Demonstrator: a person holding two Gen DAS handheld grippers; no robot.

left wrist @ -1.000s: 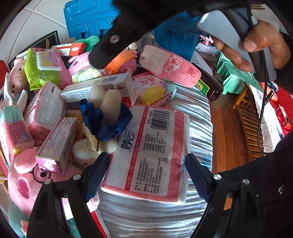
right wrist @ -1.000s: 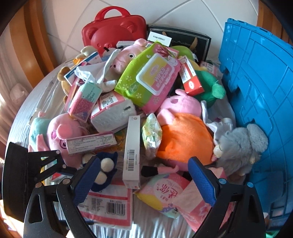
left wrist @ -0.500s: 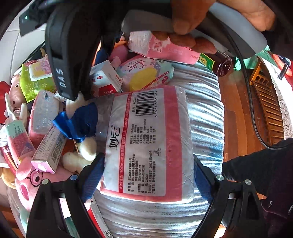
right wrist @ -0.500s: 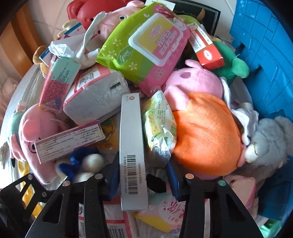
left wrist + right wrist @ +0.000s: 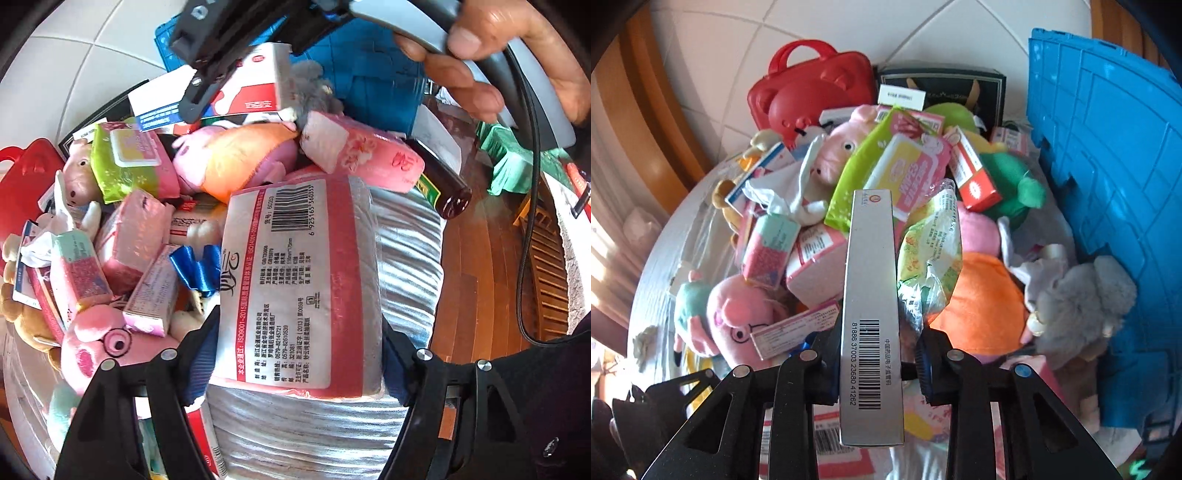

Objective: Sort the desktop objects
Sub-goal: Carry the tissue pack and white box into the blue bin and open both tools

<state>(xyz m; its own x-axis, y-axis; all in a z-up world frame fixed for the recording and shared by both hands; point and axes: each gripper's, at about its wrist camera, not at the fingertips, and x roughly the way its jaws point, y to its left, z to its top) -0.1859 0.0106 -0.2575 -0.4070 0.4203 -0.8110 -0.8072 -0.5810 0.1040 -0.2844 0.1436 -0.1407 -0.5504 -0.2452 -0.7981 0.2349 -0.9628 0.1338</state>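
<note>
Suitcase [image 5: 809, 88] behind the toy heap [image 5: 849, 155], crate [image 5: 1108, 184] at its right (bottle [image 5: 439, 184] at the table's edge)

A glossy plastic-wrapped tissue pack [image 5: 295, 284] lies on shiny, ribbed silver cloth [image 5: 406, 258]. A smooth, satiny cardboard box [image 5: 871, 295] catches light near fuzzy plush toys [image 5: 979, 306], beside a hard blue plastic crate [image 5: 1108, 177] at right.

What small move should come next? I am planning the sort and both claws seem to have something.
Probably lift both straight up a little more. The right claw is closing on the long silver box; the left claw is closing around the pink tissue pack. Toys and packets crowd close beneath, so swinging sideways now could snag them.
</note>
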